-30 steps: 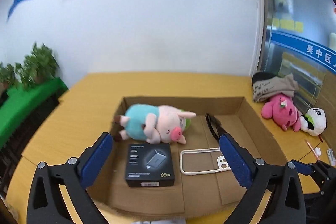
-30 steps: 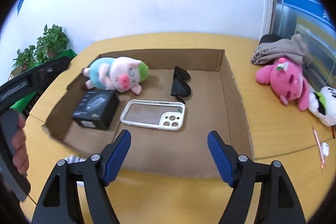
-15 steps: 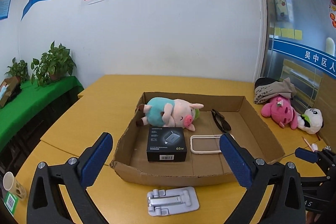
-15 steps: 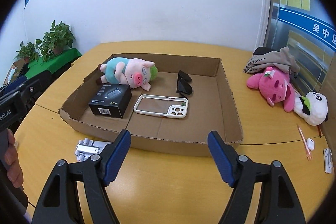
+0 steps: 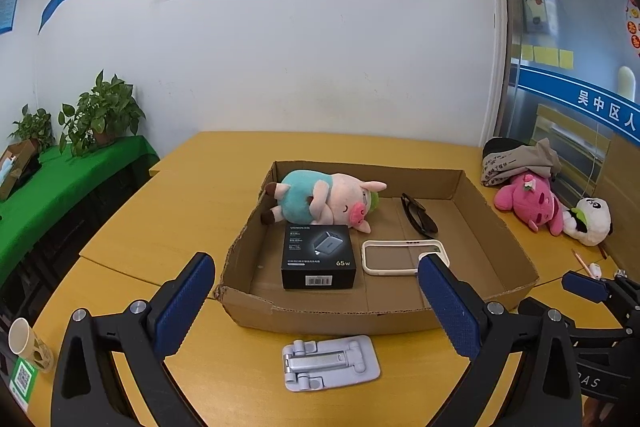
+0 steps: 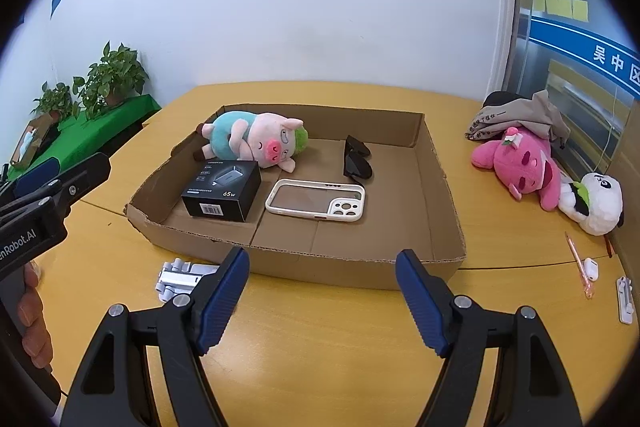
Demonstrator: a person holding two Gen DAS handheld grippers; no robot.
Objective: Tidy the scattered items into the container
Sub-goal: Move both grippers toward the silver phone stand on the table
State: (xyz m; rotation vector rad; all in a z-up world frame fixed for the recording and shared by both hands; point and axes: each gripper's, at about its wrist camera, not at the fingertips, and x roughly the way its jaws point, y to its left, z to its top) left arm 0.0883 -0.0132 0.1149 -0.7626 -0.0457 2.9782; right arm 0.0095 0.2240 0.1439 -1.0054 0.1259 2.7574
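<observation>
Currently I see my left claw [image 5: 312,303] spread wide with nothing in it, above a grey folding stand [image 5: 331,362] lying on the desk [image 5: 192,195] just outside the cardboard box [image 5: 328,315]. Inside lie a plush pig [image 5: 320,201], charger box [image 5: 319,262], phone case [image 6: 316,201] and sunglasses [image 6: 357,163]. My right claw [image 6: 322,297] gapes empty too.

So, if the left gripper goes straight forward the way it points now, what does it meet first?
Probably the near wall of the cardboard box, though the left gripper, open and empty, might pass over it; depth is unclear.
</observation>
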